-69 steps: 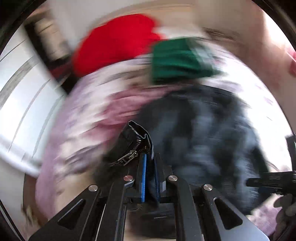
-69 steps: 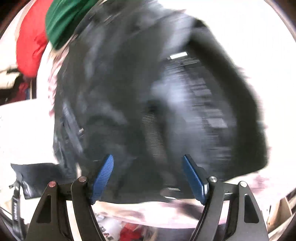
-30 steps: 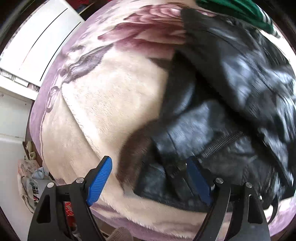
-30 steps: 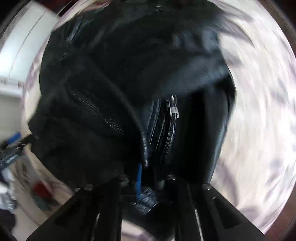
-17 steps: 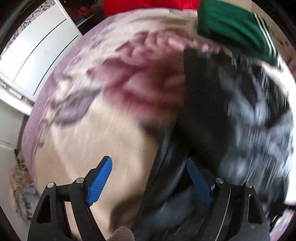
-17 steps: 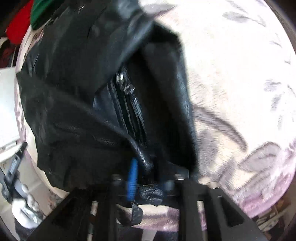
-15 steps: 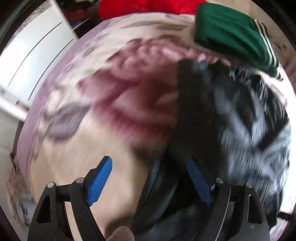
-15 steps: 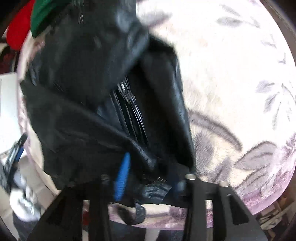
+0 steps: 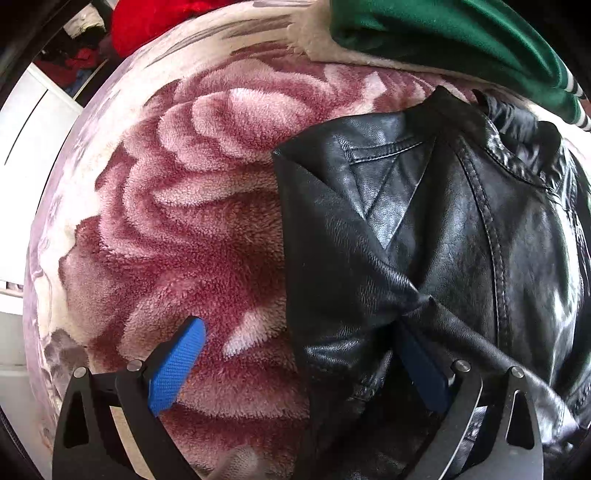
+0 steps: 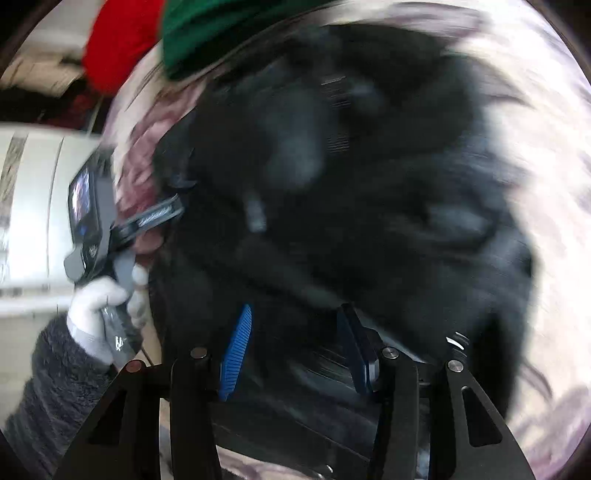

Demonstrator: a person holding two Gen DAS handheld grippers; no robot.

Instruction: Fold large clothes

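A black leather jacket [image 9: 424, 229] lies folded on a pink and cream floral blanket [image 9: 192, 221]. My left gripper [image 9: 299, 365] is open, its jaws wide apart, low over the jacket's left edge; the left finger is over the blanket and the right finger rests against a leather fold. In the blurred right wrist view the jacket [image 10: 351, 192] fills the middle. My right gripper [image 10: 295, 350] is open just above the jacket's near edge. The left gripper [image 10: 155, 218] shows there at the jacket's left side, held by a white-gloved hand.
A folded green garment [image 9: 461, 40] with white stripes lies on the blanket beyond the jacket. A red garment [image 9: 159, 22] lies further back. White furniture [image 9: 22, 122] stands to the left of the bed.
My right gripper has let go of the jacket fold and opened. My left gripper stayed open and moved in close to the jacket's left edge. The jacket now lies more compact.
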